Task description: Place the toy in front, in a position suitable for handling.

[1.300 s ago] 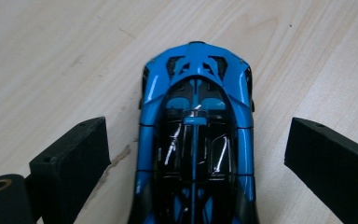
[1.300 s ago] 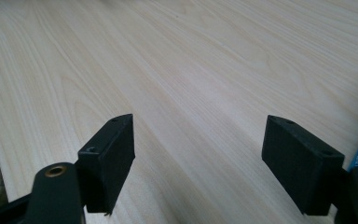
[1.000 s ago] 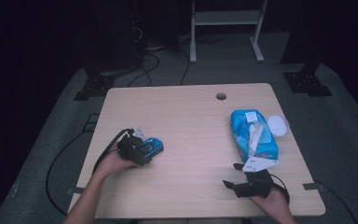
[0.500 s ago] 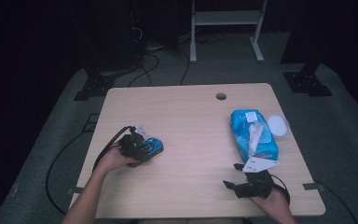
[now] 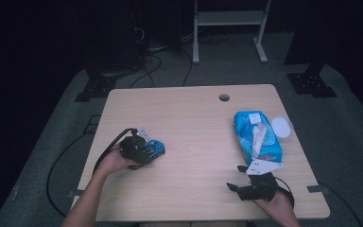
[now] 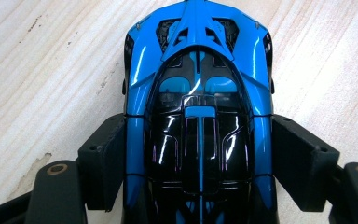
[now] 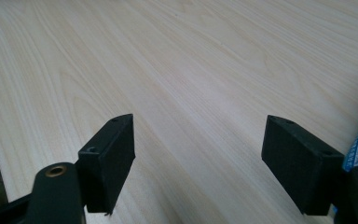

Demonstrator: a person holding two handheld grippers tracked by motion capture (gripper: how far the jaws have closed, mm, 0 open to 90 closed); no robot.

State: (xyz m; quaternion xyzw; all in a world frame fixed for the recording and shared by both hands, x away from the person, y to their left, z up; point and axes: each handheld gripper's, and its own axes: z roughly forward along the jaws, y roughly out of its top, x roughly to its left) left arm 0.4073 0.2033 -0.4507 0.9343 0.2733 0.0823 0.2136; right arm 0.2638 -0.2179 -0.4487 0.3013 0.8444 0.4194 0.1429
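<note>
currently the left tool (image 5: 144,150) is clamped on the blue toy car (image 6: 198,116), one black pad against each flank around the cabin, with the car low over or resting on the desk (image 5: 189,123) near its left edge, roughly midway along it. the likeliest trouble is a slip: the car's body is glossy and curved, and it tapers toward the nose, so if the squeeze eases or the hand tilts, the car could slide forward out of the pads, or roll away on its wheels once it is set down. the grip sits toward the rear half, which may let the nose dip. the car itself is bright blue with a black glazed roof, a blue stripe down the middle and dark vents up front. the right tool (image 7: 200,163) waits with its jaws wide apart over bare wood near the front right corner, just beside the blue wipes pack (image 5: 256,137), so an idle sweep could nudge that pack.
</note>
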